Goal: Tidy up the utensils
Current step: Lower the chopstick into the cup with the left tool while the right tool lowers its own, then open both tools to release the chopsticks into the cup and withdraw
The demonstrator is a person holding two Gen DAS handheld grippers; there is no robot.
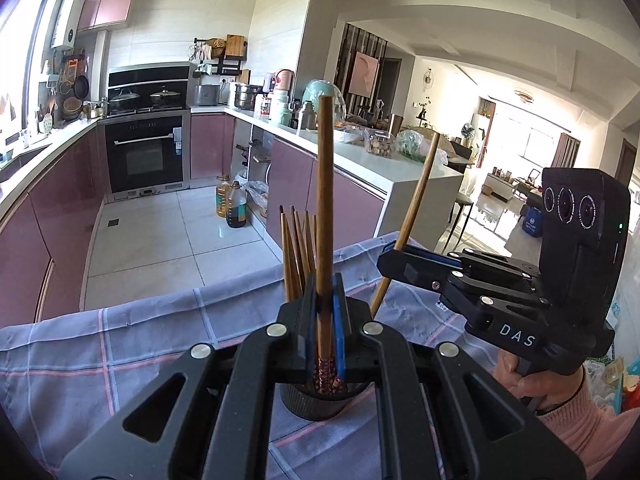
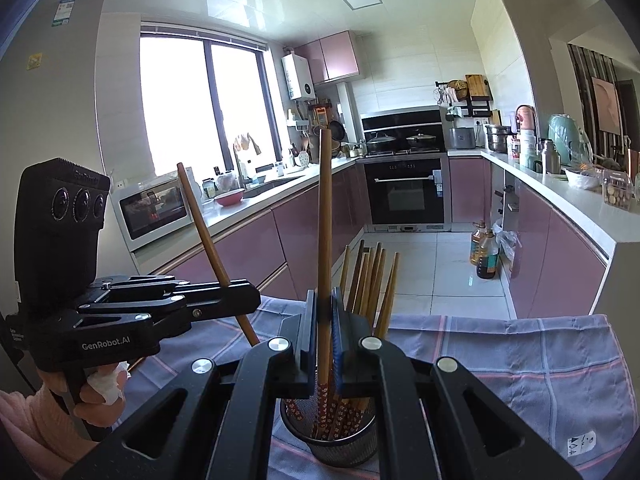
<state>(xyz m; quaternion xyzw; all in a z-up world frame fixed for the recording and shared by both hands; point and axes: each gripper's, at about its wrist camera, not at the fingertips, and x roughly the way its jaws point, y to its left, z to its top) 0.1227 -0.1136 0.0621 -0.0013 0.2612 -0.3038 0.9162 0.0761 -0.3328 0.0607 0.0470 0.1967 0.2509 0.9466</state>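
In the left wrist view my left gripper (image 1: 325,292) is shut on a brown chopstick (image 1: 325,200) that stands upright over a black mesh cup (image 1: 308,406). Several chopsticks (image 1: 296,252) stand in the cup just behind. To the right, my right gripper (image 1: 394,252) is shut on a second, tilted chopstick (image 1: 418,200). In the right wrist view my right gripper (image 2: 325,304) clamps its chopstick (image 2: 325,216) upright above the cup (image 2: 344,444), whose chopsticks (image 2: 372,280) lean right. My left gripper (image 2: 244,294) holds its tilted chopstick (image 2: 204,224) at the left.
A grey checked cloth (image 2: 520,360) covers the table, whose far edge drops to the tiled kitchen floor (image 1: 160,240). Pink cabinets and white counters (image 2: 580,208) line the room. A hand in a pink sleeve (image 1: 560,396) holds the right gripper's handle.
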